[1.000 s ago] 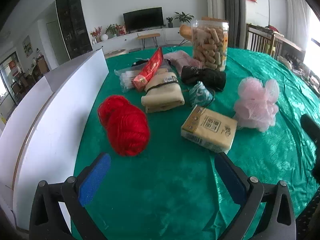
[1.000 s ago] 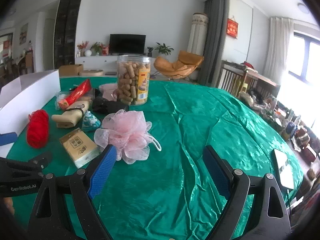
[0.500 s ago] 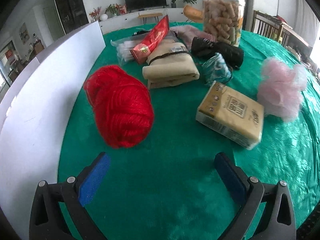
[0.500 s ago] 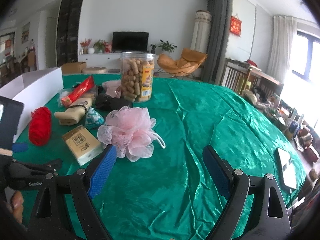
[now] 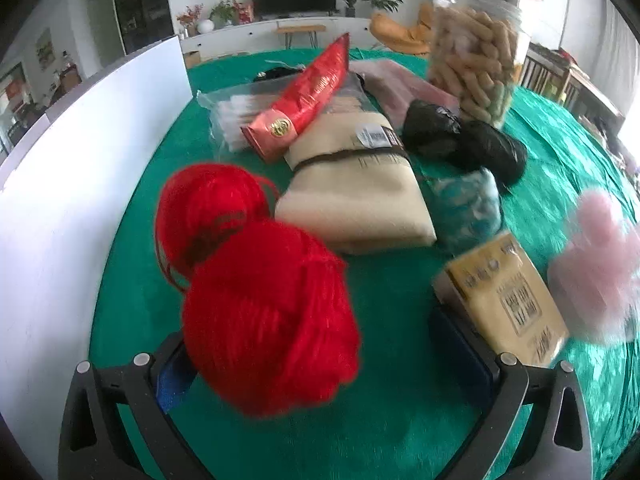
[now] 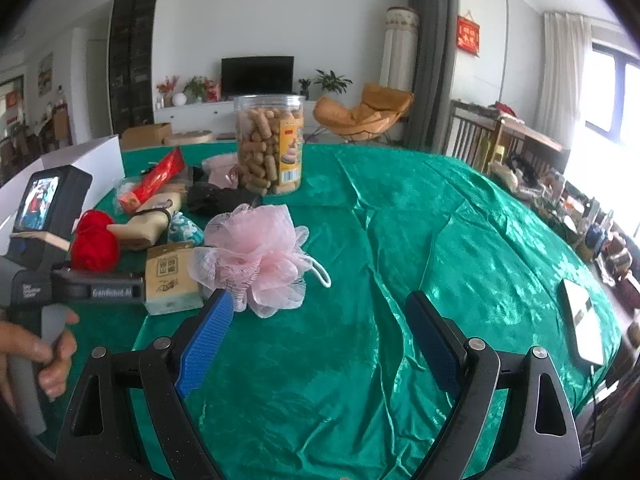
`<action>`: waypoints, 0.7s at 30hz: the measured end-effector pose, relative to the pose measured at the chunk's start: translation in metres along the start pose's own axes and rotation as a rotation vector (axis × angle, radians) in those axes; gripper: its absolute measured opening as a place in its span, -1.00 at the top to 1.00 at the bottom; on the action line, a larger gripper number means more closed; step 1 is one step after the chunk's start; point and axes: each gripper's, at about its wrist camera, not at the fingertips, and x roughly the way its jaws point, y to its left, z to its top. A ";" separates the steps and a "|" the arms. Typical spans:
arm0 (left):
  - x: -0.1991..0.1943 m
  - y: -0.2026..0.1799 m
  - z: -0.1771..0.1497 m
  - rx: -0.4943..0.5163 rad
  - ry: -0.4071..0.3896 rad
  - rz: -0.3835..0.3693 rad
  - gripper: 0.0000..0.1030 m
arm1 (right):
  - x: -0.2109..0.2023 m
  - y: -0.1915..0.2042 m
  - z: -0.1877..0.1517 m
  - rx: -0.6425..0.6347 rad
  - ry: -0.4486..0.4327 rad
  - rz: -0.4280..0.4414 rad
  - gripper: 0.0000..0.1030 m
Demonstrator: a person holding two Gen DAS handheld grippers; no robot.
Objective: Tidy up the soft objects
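Note:
A red yarn ball point(image 5: 264, 304) fills the near middle of the left wrist view, on the green tablecloth point(image 5: 392, 420). My left gripper point(image 5: 316, 356) is open, and the yarn lies at its fingertips, nearer the left pad point(image 5: 172, 376); whether they touch is unclear. Behind the yarn lie a folded beige cloth point(image 5: 356, 196), a black bag point(image 5: 464, 140) and a teal bundle point(image 5: 464, 208). A pink mesh loofah point(image 6: 256, 252) rests just ahead of my right gripper point(image 6: 320, 340), which is open and holds nothing. The left gripper point(image 6: 96, 290) also shows in the right wrist view, held by a hand point(image 6: 36, 352).
A tall white box point(image 5: 60, 200) stands along the left. A yellow tissue pack point(image 5: 504, 300), a red packet point(image 5: 304, 100), a clear bag point(image 5: 236, 116) and a snack jar point(image 6: 270, 148) share the table. A flat white device point(image 6: 582, 320) lies at the right edge.
My left gripper has moved forward and down to the red yarn, which now looms large between its fingers. The right gripper has barely shifted.

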 end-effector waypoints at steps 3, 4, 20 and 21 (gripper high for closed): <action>-0.001 0.000 -0.002 -0.010 -0.010 0.008 -1.00 | 0.001 -0.002 0.000 0.016 0.002 0.005 -0.74; -0.002 0.000 -0.004 -0.013 -0.013 0.009 -1.00 | 0.001 -0.003 0.000 0.021 0.005 0.008 -0.74; -0.004 -0.001 -0.006 -0.020 -0.019 0.018 -1.00 | 0.031 -0.011 -0.008 0.066 0.150 0.024 -0.74; -0.004 -0.001 -0.006 -0.020 -0.019 0.018 -1.00 | 0.032 -0.012 -0.009 0.069 0.157 0.024 -0.74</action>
